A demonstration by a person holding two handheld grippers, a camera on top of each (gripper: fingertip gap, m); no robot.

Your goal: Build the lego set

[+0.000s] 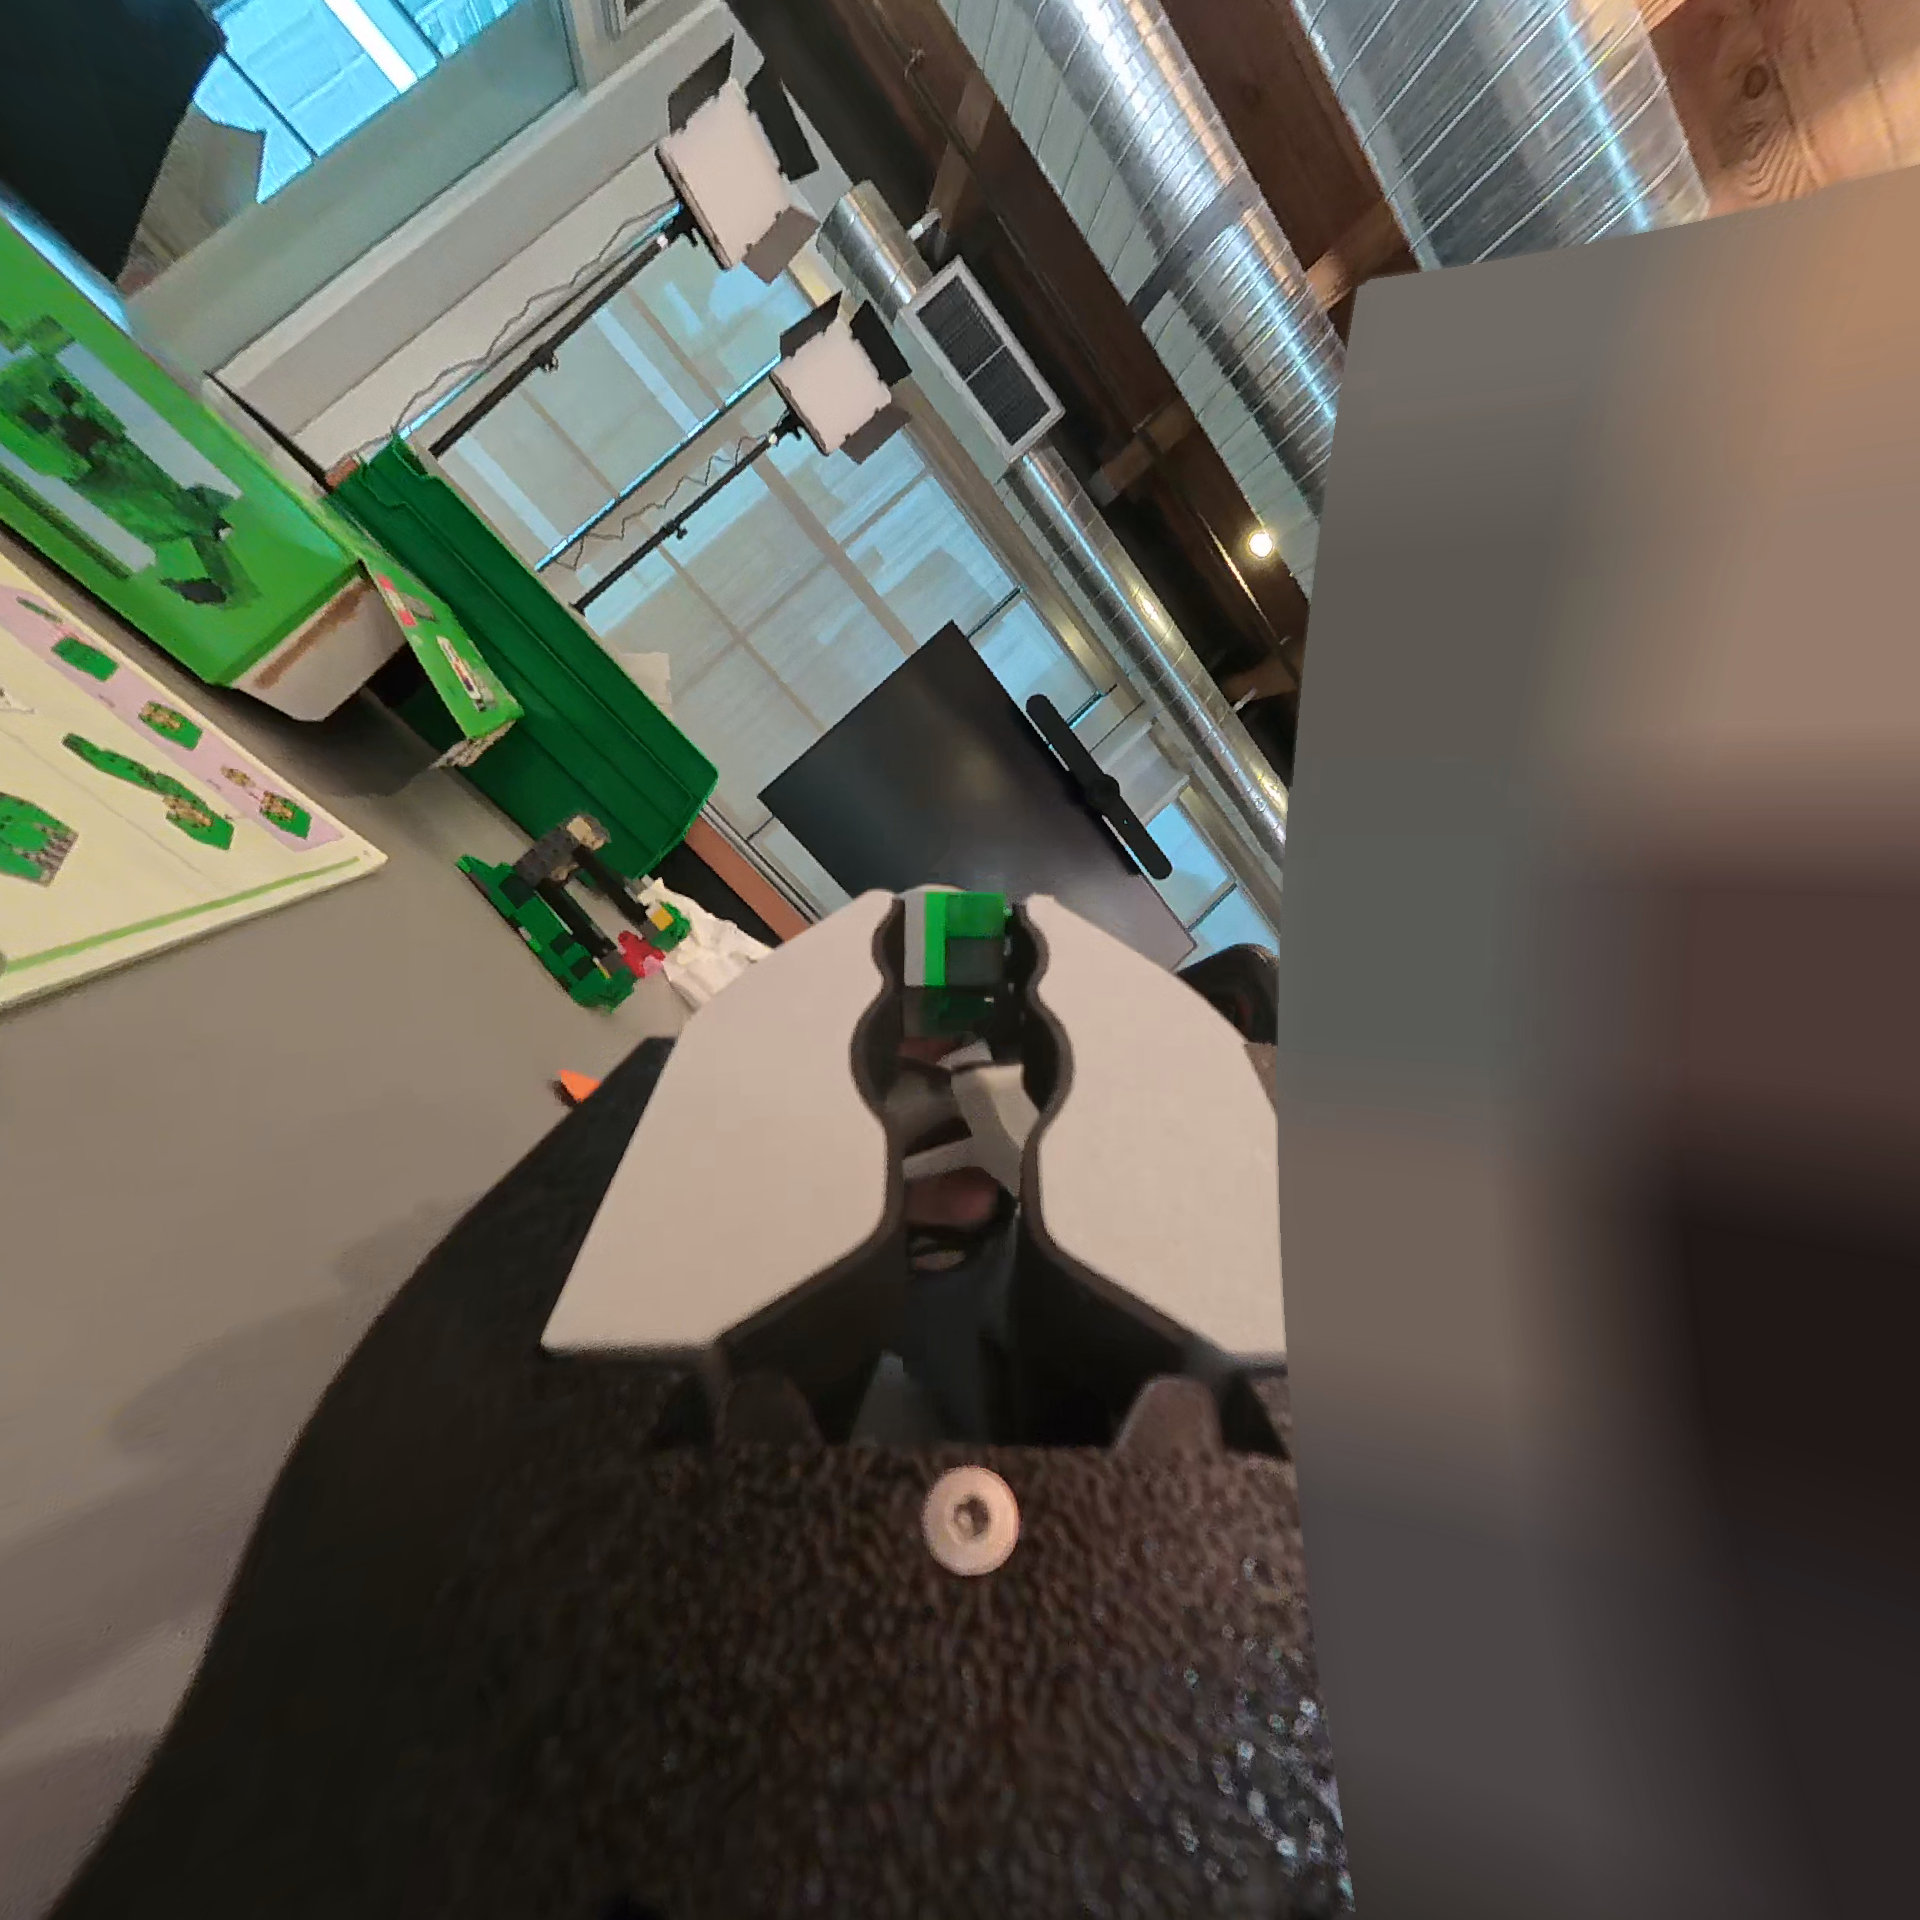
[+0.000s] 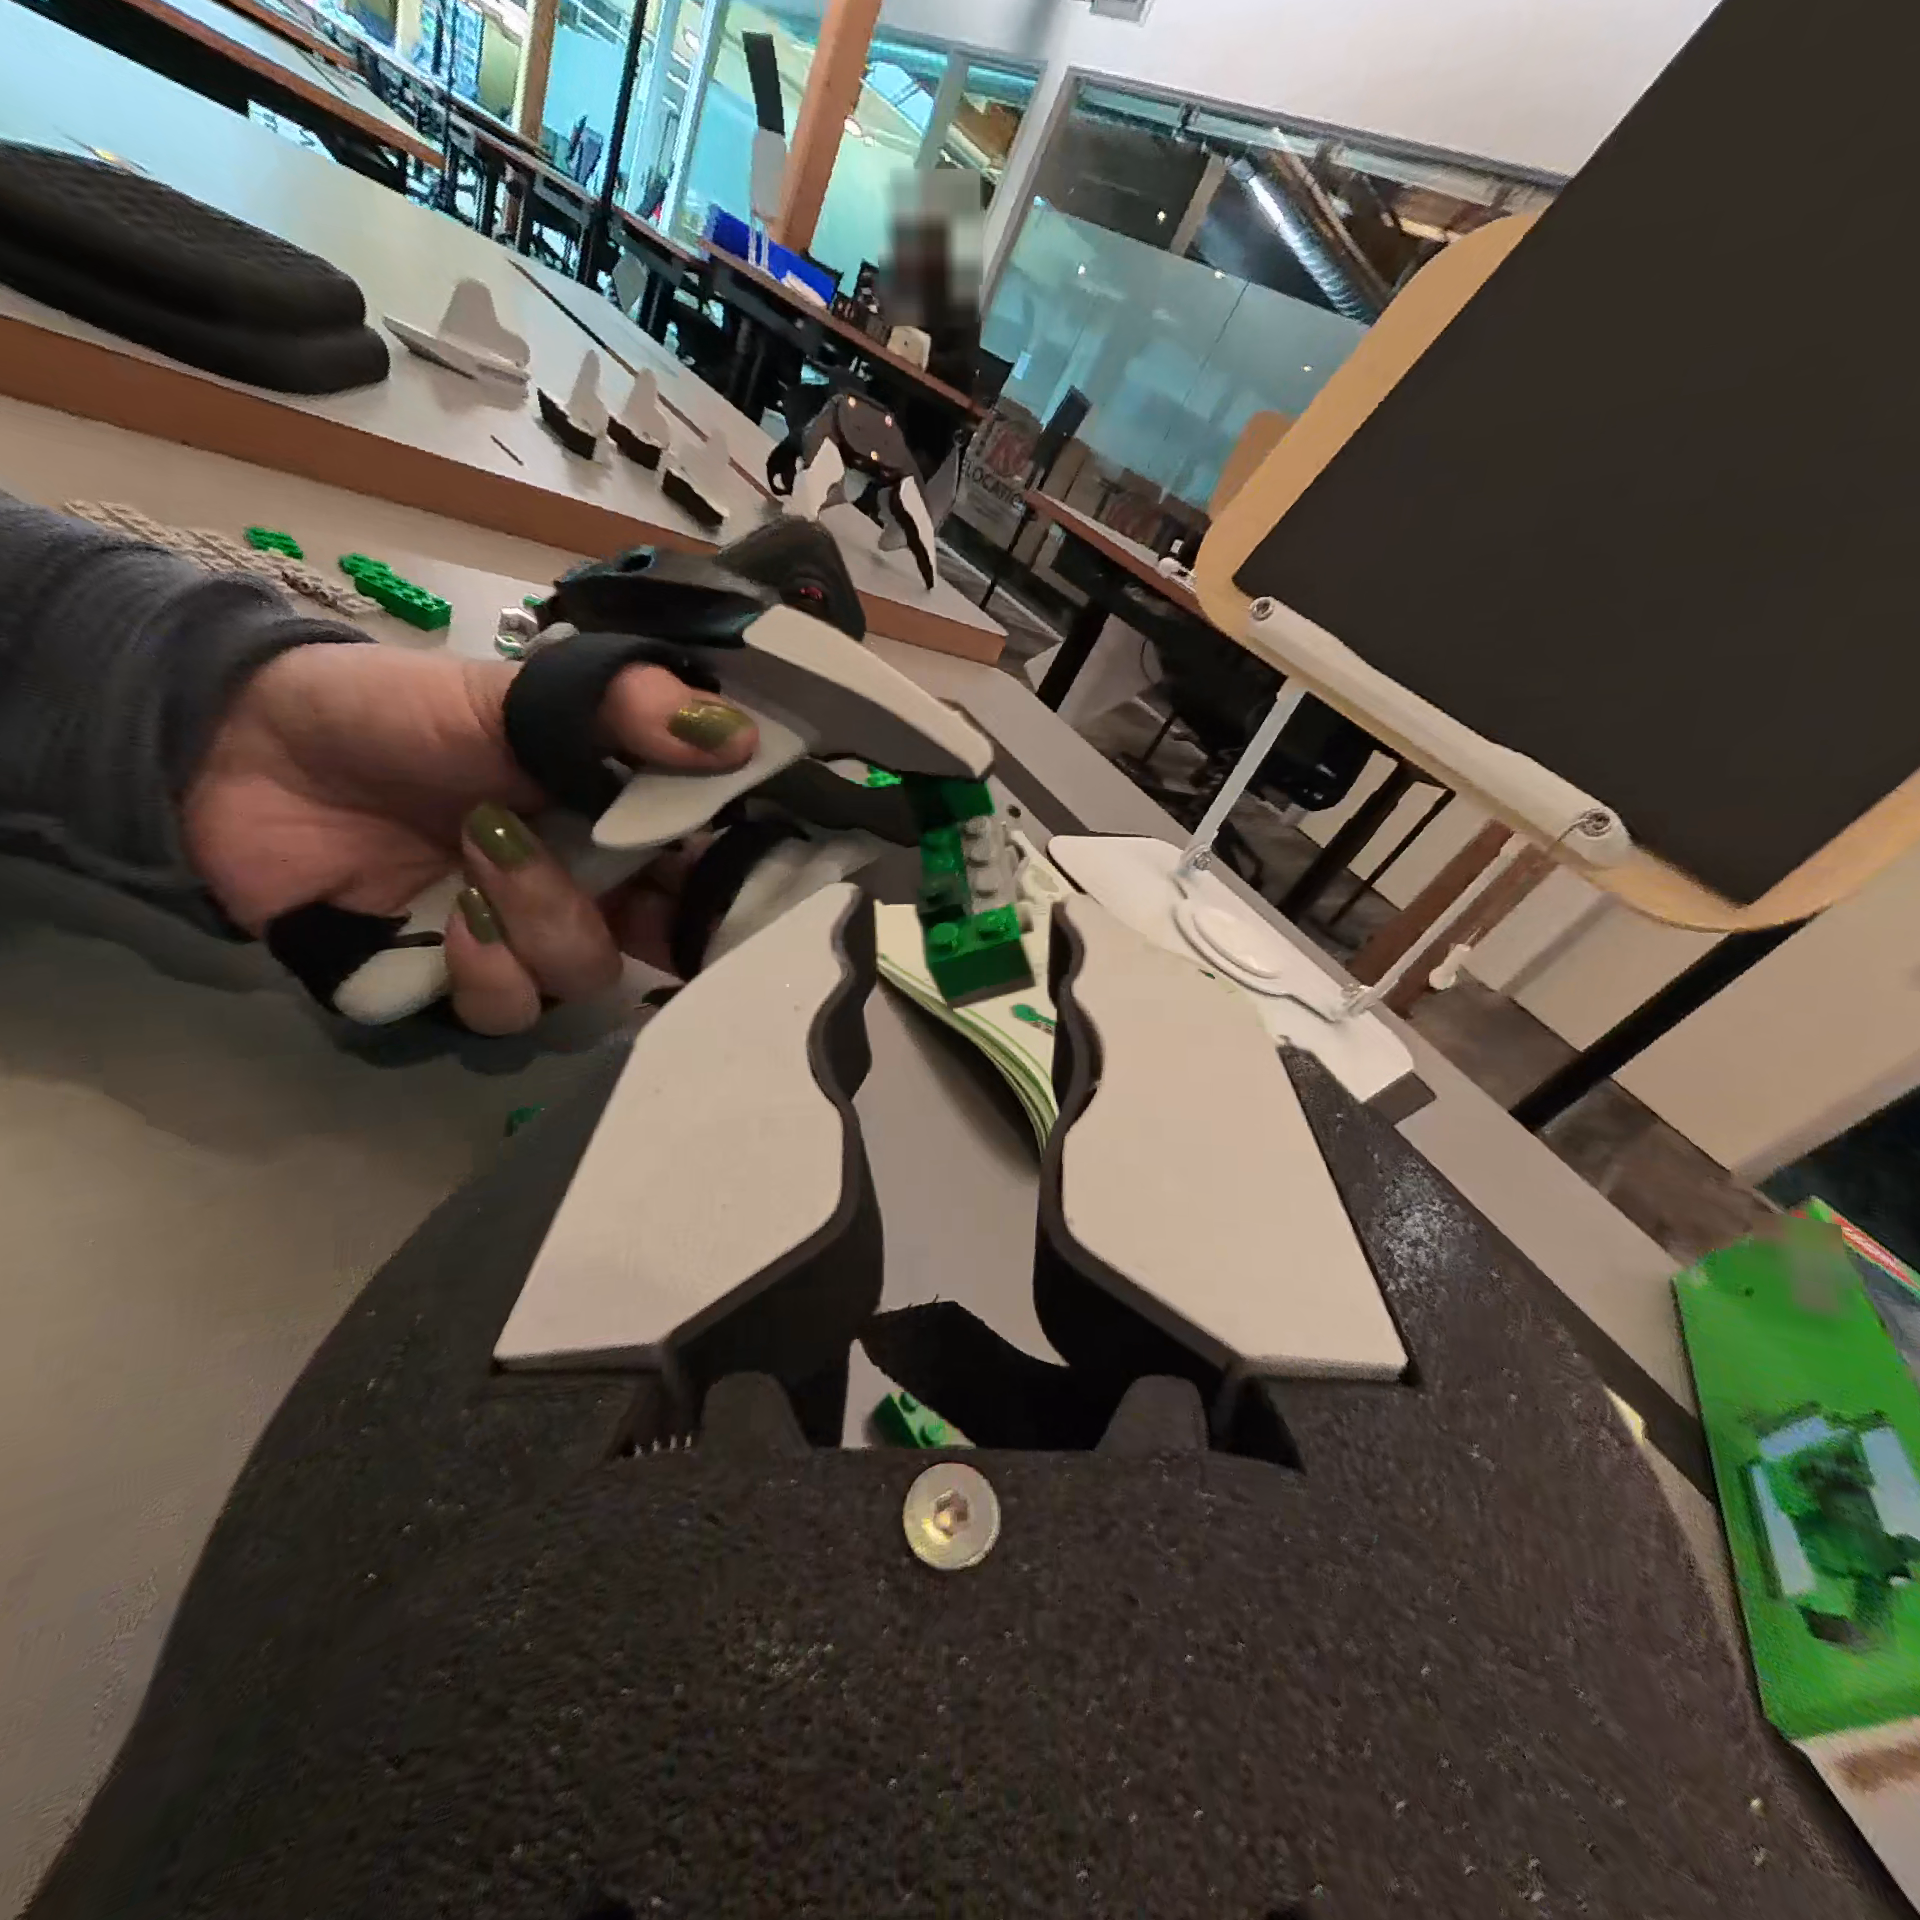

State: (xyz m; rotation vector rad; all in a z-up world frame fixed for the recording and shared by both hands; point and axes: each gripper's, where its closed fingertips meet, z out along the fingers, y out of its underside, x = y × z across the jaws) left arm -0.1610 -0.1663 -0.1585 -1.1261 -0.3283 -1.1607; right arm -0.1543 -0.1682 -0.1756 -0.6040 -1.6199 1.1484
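My left gripper [image 1: 956, 914] is shut on a small green and grey lego assembly [image 1: 961, 951] and holds it up off the table. In the right wrist view a hand holds that left gripper [image 2: 904, 779], and the assembly [image 2: 971, 894] hangs down from its tips. My right gripper [image 2: 964, 925] is open. The assembly's lower green brick sits in the gap between its fingertips, and I see no contact. A partial green and black build [image 1: 582, 914] stands on the grey table [image 1: 208, 1195].
An instruction sheet [image 1: 135, 790], a green set box [image 1: 156, 499] and a green bin [image 1: 540, 665] lie at the left. An open booklet [image 2: 987, 1039], a white stand base [image 2: 1226, 935], loose green bricks [image 2: 400, 592] and the set box [image 2: 1808, 1507] show in the right wrist view. Both grippers' tips are close together, under 4 cm apart.
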